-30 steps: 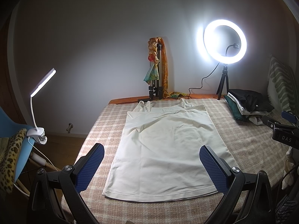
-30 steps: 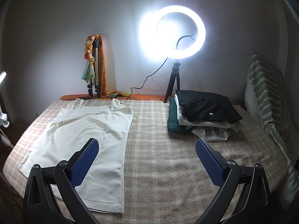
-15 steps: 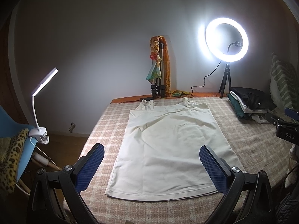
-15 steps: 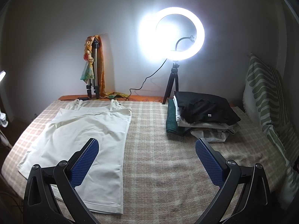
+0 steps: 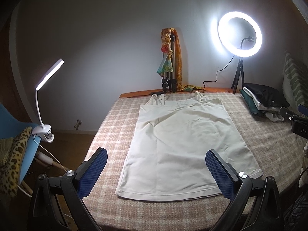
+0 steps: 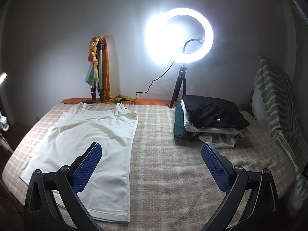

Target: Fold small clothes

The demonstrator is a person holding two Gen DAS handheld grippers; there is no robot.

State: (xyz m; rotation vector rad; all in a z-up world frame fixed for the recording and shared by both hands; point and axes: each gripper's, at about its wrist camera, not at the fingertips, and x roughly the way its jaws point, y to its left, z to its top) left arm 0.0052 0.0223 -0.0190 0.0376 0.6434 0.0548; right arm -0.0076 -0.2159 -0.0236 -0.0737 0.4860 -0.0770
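Note:
A cream strappy top point(image 5: 182, 142) lies flat and spread out on the checked blanket point(image 5: 111, 134), straps toward the far wall, hem toward me. It also shows at the left of the right wrist view point(image 6: 86, 144). My left gripper point(image 5: 156, 159) is open and empty, held above the hem. My right gripper point(image 6: 152, 154) is open and empty, above the blanket point(image 6: 163, 154) just right of the top. Its tip also shows at the right edge of the left wrist view point(image 5: 296, 119).
A stack of folded clothes point(image 6: 209, 119) sits at the back right. A lit ring light on a tripod point(image 6: 184, 38) and a tripod with scarves point(image 6: 98, 67) stand at the far edge. A striped pillow point(image 6: 277, 100) lies right. A clip lamp point(image 5: 46, 100) and blue chair point(image 5: 11, 134) stand left.
Both grippers have shifted slightly left and a little closer to the bed. The top has not moved and both grippers stay open.

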